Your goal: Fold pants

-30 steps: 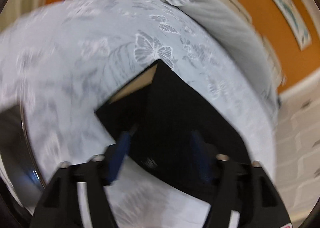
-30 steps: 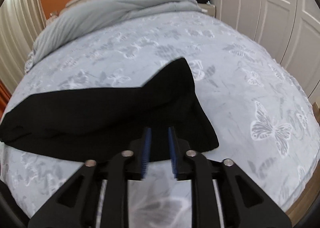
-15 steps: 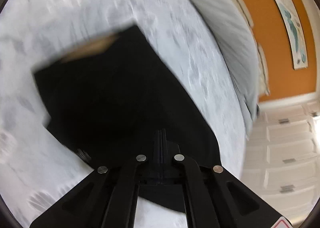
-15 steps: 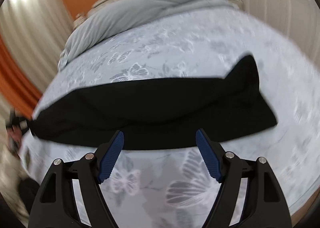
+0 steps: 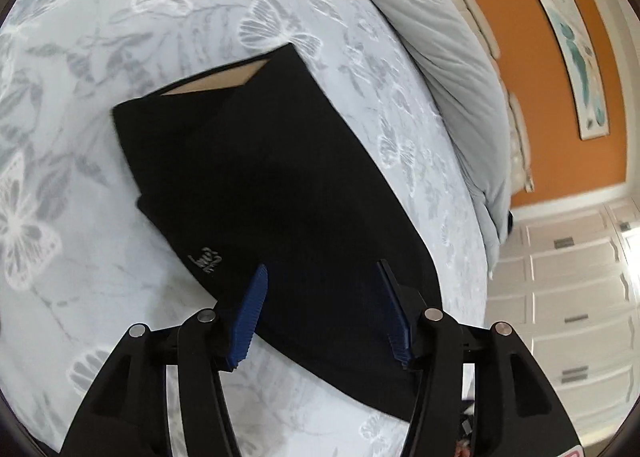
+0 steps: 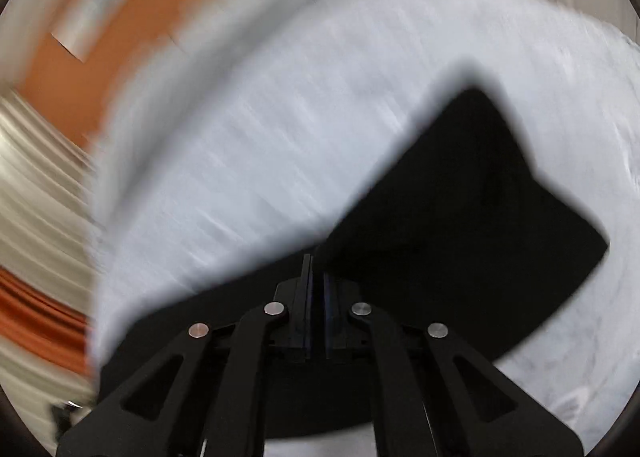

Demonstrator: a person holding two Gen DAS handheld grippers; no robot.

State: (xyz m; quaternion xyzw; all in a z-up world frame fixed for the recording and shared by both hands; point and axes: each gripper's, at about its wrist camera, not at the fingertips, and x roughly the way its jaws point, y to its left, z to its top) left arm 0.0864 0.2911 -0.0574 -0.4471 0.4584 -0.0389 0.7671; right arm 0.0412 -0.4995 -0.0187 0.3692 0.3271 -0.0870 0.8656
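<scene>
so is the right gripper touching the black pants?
Touching. In the right wrist view the right gripper has its jaws closed on the edge of the black fabric pants; fabric runs between them, despite the blur.

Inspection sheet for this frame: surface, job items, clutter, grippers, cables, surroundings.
Surface: bed with pale butterfly-print cover.
Job's things: black pants lie on the cover, tan lining showing at the far end; small logo near the edge.
Clutter: grey duvet bunched at the head end.
Grippers: left gripper open above the pants; right gripper shut, apparently on the pants' edge, view blurred.
Cables: nothing seen.
Surroundings: orange wall, framed picture, white cabinets.
</scene>
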